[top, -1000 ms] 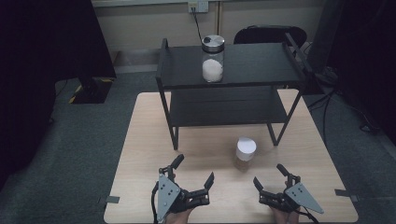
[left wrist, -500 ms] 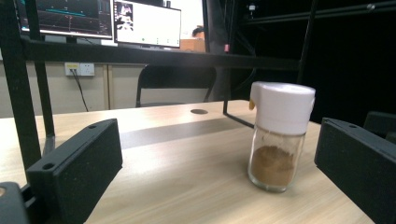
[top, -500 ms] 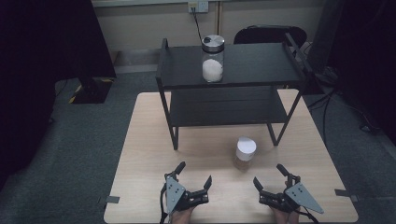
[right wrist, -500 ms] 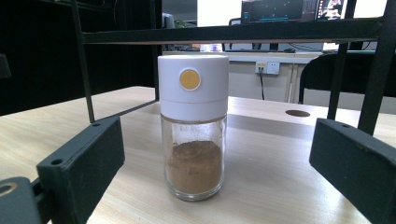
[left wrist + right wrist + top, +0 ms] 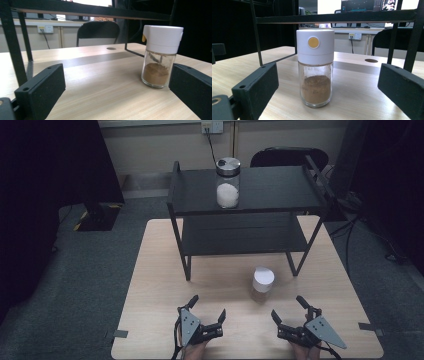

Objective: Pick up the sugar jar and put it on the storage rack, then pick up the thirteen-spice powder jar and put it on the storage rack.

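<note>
A small glass shaker (image 5: 262, 285) with a white cap and brown powder stands upright on the wooden table (image 5: 160, 285), in front of the black two-tier shelf (image 5: 250, 207). On the shelf's top tier stands a taller glass jar (image 5: 228, 182) with a metal lid and white powder. My left gripper (image 5: 207, 307) is open near the table's front edge, left of the shaker (image 5: 160, 56). My right gripper (image 5: 289, 306) is open too, just in front of the shaker (image 5: 315, 67), which stands apart from its jaws.
The shelf's legs (image 5: 186, 265) stand on the table behind the shaker. A black chair (image 5: 287, 157) sits behind the table. Dark curtains flank both sides. Tape marks (image 5: 119, 334) lie at the table's front corners.
My left gripper has shifted slightly back toward the front edge. The right gripper, shaker and jar have stayed in place.
</note>
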